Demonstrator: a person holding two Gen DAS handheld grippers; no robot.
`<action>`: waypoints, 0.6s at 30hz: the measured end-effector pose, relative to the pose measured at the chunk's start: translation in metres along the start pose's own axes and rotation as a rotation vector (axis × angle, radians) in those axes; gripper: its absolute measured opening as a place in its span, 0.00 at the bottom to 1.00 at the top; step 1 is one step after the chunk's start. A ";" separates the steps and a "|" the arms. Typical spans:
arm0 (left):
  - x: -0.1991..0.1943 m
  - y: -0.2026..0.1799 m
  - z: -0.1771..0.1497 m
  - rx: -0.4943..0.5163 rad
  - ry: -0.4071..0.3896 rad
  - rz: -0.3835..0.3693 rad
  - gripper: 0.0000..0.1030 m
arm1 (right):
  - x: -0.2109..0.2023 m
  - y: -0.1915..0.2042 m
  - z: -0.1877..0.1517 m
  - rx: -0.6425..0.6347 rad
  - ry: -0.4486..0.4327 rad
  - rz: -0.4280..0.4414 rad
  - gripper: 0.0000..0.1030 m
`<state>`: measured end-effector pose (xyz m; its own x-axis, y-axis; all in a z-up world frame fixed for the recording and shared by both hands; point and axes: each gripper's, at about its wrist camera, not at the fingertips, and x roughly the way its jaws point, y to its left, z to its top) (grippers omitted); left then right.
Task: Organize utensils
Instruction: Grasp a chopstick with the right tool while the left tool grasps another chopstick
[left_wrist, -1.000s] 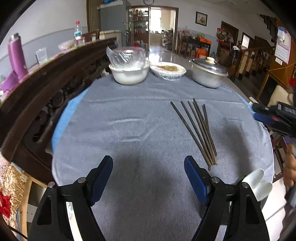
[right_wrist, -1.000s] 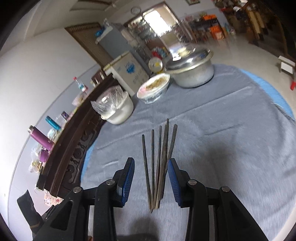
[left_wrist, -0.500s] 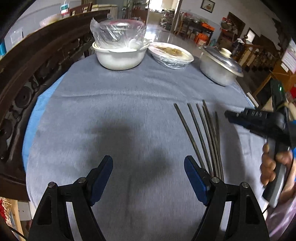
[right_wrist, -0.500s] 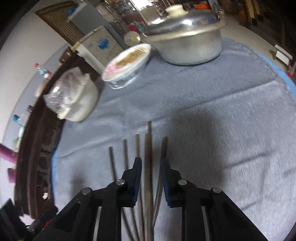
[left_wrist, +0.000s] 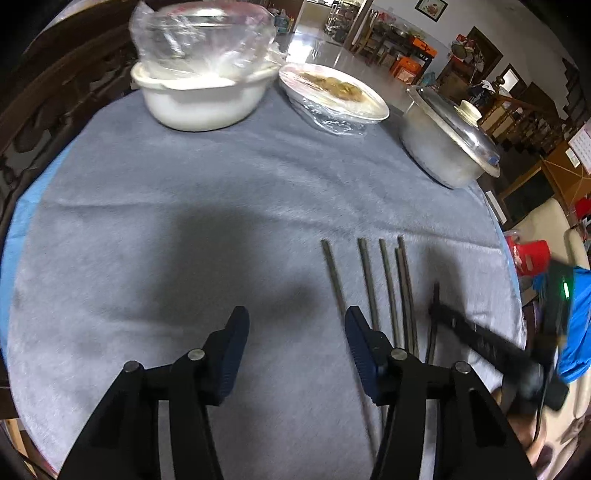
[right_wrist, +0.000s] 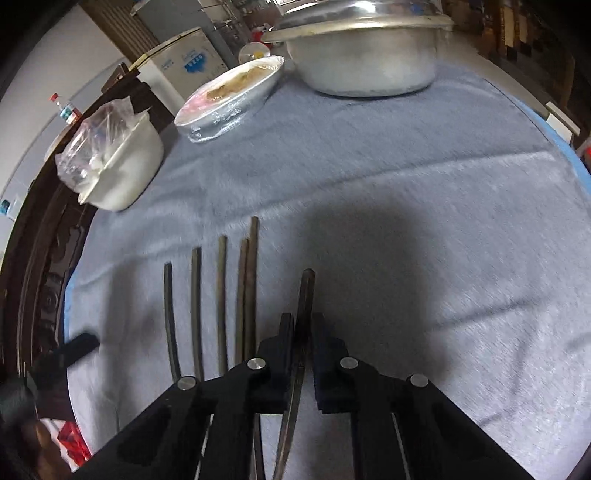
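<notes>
Six dark chopsticks lie on the grey cloth of the round surface (left_wrist: 184, 192), all pointing roughly the same way, toward the dishes at the far side. They are long, thin, square-ended sticks of a dull brown-black, slightly bowed by the lens. Five of them (right_wrist: 221, 295) fan out side by side, the two rightmost of the five touching along their length. The sixth chopstick (right_wrist: 306, 306) lies apart to the right, and the right tongs (right_wrist: 301, 328) are closing on it; it sits between the two dark fingers, which look pressed against its sides near mid-length. In the left wrist view the left tongs (left_wrist: 293, 332) are half spread and closing, with only bare cloth between them; the leftmost chopstick (left_wrist: 334, 280) runs just beside and under the right-hand blue pad (left_wrist: 360, 347). At the far edge stand a white bowl (left_wrist: 199, 99) covered with clear plastic, a wrapped plate of food (left_wrist: 332, 92) and a lidded metal pot (left_wrist: 447, 140).
</notes>
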<state>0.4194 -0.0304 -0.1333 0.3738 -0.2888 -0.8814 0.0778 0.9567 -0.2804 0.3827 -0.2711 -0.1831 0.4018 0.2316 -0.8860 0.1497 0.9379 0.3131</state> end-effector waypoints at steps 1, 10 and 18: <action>0.005 -0.002 0.003 -0.003 0.005 0.001 0.54 | -0.002 -0.002 -0.003 -0.002 0.003 0.001 0.09; 0.056 -0.023 0.030 -0.059 0.079 0.028 0.54 | -0.019 -0.027 -0.028 -0.022 0.046 0.039 0.10; 0.065 -0.036 0.027 0.050 0.025 0.144 0.18 | -0.020 -0.029 -0.035 -0.017 0.048 0.045 0.10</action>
<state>0.4662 -0.0822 -0.1699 0.3612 -0.1482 -0.9206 0.0712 0.9888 -0.1313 0.3386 -0.2941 -0.1861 0.3637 0.2854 -0.8867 0.1172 0.9303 0.3475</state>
